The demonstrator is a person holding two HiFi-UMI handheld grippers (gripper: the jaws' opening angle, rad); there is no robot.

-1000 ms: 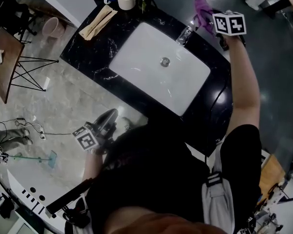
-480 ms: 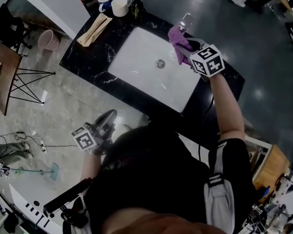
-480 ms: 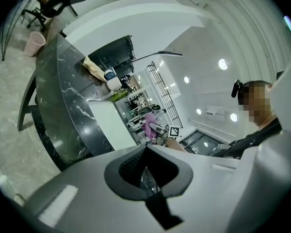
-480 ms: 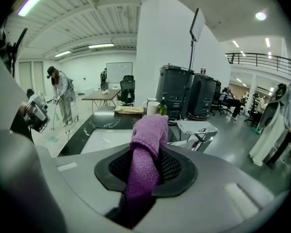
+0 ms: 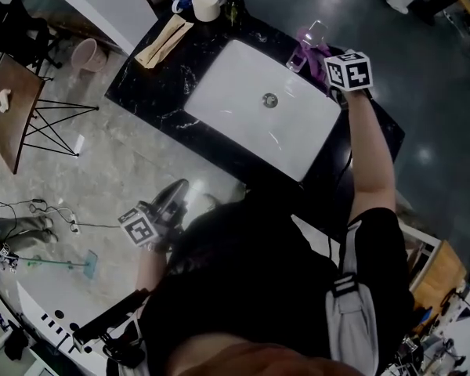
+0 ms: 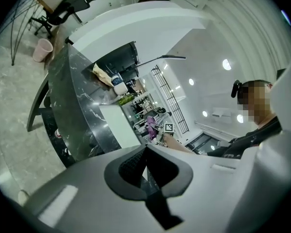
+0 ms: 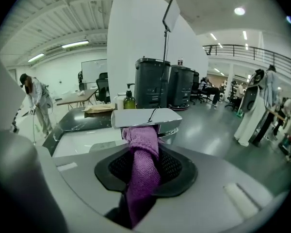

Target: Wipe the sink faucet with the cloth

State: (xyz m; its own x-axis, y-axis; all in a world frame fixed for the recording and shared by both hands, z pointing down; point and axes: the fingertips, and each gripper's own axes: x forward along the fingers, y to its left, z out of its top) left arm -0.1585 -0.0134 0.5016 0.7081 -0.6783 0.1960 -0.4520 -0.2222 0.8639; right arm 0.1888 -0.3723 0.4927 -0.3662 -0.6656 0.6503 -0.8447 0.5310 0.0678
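So the right gripper [image 7: 145,163] is clamped on a purple knitted cloth [image 7: 143,171]. The bunched end of it is right up against the flat chrome sink faucet [image 7: 144,117], at the back edge of the black marble counter [image 5: 158,78] behind the white rectangular basin [image 5: 239,92]. The left gripper [image 6: 145,165] hangs well off the counter's front edge, jaws together, nothing in them.
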